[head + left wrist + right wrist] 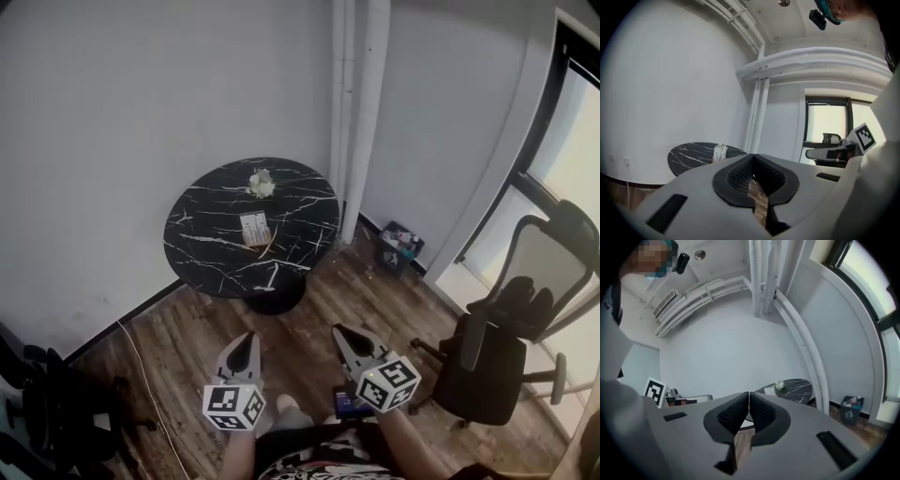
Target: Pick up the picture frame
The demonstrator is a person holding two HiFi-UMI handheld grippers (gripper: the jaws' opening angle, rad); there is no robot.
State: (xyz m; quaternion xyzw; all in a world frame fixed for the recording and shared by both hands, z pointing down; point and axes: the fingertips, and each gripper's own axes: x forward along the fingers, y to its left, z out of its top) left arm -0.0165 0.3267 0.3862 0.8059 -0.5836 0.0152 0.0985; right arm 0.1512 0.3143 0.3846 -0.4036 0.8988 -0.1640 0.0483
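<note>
A small picture frame (255, 228) was seen near the middle of a round black marble table (202, 239), set in the corner of a room with white walls. The frame was well apart from both grippers, out ahead of their tips across a stretch of wooden floor (319, 300).

In the left gripper view the frame (720, 152) was shown standing upright, taller than wide, with its long axis vertical and a pale face turned roughly toward the grippers. Its exact lean could not be judged. A small bunch of pale flowers (261, 184) was placed beyond it on the table.

The left gripper (248, 337) and the right gripper (339, 330) were held low and side by side in front of the person's body, each aimed forward toward the table and about level. The jaws of the left gripper (752, 157) were pressed together with nothing between them, and the jaws of the right gripper (748, 394) likewise. An office chair (506, 347) was seen to the right.
</note>
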